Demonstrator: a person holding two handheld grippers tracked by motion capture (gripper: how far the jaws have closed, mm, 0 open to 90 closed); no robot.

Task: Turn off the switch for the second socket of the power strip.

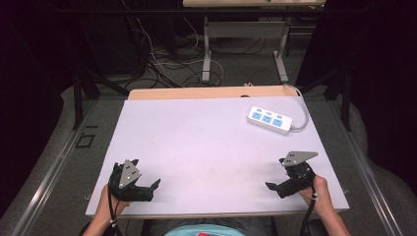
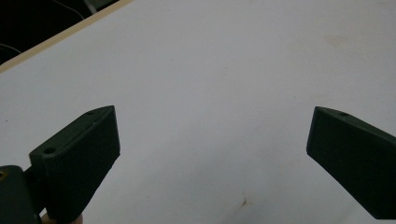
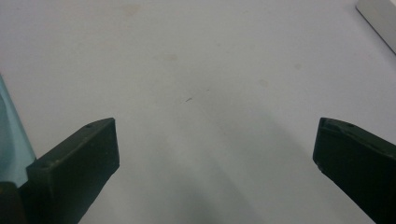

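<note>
Both grippers, left gripper (image 1: 156,185) and right gripper (image 1: 270,186), sit empty, jaws wide, low at near surface (image 1: 206,147) edge. Power strip (image 1: 269,120) far right; risk: its cable (image 1: 304,112) snagging, dragging it off.

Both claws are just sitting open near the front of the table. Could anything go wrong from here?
Perhaps. The power strip lies at the far right, nearer the right gripper, and its grey cable loops off the table's edge, so a careless reach might snag it. The left gripper sits near the front edge and could slip off.
</note>
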